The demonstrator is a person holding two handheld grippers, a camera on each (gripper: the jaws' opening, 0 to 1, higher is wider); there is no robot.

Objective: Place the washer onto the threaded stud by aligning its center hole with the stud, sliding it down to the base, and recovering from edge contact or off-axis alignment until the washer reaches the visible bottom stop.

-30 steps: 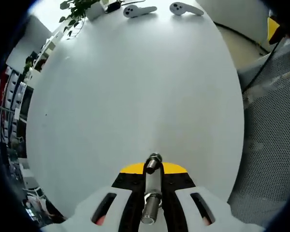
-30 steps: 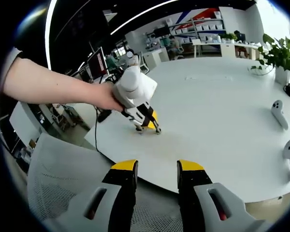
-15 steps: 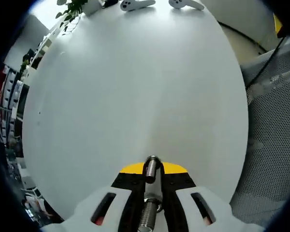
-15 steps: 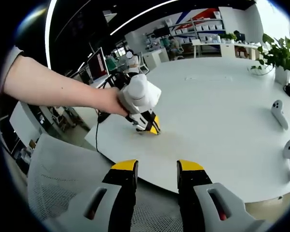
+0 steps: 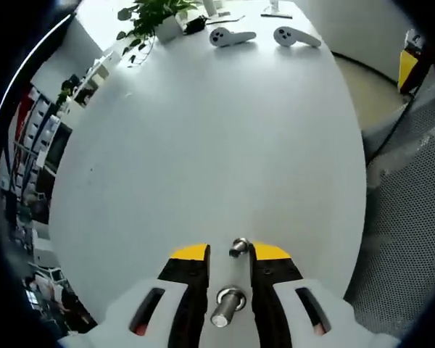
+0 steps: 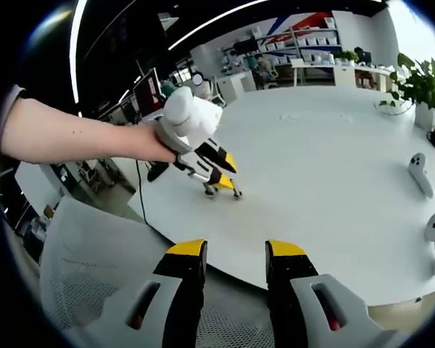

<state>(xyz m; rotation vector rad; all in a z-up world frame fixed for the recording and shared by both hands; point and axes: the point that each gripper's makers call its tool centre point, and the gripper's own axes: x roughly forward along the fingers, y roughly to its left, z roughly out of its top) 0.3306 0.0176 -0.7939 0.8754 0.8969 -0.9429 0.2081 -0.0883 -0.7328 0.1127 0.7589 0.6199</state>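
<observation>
You had bright, even overhead light; the white counter (image 5: pixel 203 145) glared softly, shadows stayed faint, and fisheye bending smeared both views' edges.

I see two white controllers (image 5: pixel 264 35) beside a potted plant (image 5: pixel 154 16) on the white table (image 5: pixel 203 145).

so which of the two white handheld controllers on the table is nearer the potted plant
In the left gripper view, the left white handheld controller is nearer the green potted plant; the other white controller lies farther right, beyond it, on the round white table.
</observation>
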